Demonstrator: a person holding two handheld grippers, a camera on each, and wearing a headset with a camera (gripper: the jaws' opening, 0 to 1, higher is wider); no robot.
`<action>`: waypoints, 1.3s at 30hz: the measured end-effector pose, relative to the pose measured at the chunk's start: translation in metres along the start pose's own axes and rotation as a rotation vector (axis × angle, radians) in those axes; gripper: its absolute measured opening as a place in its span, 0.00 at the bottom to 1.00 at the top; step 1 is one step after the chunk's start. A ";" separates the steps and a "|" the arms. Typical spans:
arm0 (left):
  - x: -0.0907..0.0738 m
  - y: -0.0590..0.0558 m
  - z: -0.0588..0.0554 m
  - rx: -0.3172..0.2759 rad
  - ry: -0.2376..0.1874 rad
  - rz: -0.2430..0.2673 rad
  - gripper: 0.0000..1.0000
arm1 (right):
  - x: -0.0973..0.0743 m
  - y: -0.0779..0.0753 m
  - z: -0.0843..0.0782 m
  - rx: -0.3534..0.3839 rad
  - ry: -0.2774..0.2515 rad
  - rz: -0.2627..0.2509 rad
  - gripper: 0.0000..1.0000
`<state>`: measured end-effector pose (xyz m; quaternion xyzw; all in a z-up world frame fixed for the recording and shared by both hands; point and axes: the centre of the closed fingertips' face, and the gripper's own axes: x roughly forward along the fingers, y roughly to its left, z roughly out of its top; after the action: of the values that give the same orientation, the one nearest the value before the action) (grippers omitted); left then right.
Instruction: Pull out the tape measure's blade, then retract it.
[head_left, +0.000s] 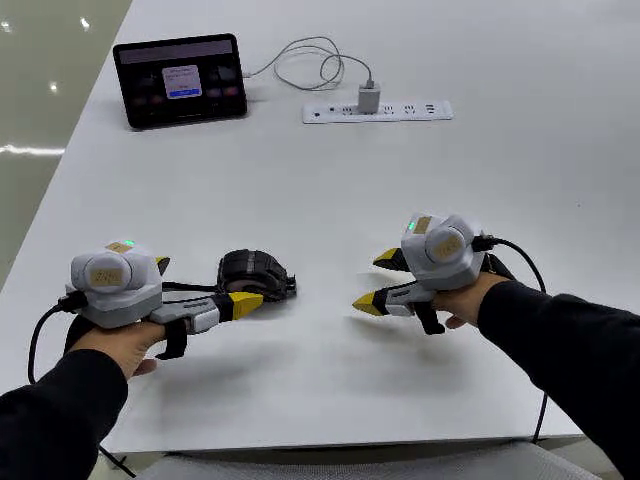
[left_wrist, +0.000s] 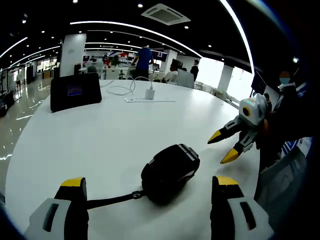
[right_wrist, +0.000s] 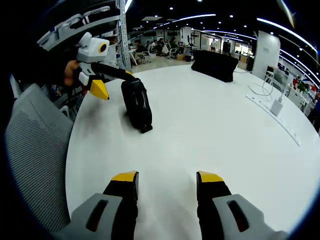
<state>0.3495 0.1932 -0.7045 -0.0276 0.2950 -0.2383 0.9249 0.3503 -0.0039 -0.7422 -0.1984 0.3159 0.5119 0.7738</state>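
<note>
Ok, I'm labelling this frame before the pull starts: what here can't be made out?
Blade's end hook: too dark and small on the tape measure in the head view and left gripper view.
Tape measure's near edge: head view, covered by the left gripper's jaw.
Tablet screen text: head view, too small.
</note>
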 end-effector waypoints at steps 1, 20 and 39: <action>0.000 0.000 0.000 0.005 -0.001 -0.003 1.00 | -0.001 0.000 0.000 -0.003 0.000 -0.002 0.43; -0.022 -0.006 -0.018 0.039 0.037 -0.083 1.00 | -0.056 -0.019 -0.036 0.087 -0.043 -0.120 0.63; -0.057 0.009 -0.016 0.063 0.036 -0.061 1.00 | -0.135 -0.021 -0.085 0.201 -0.068 -0.256 0.83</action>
<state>0.3042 0.2286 -0.6888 -0.0033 0.3029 -0.2758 0.9122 0.3076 -0.1565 -0.7105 -0.1411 0.3111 0.3815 0.8589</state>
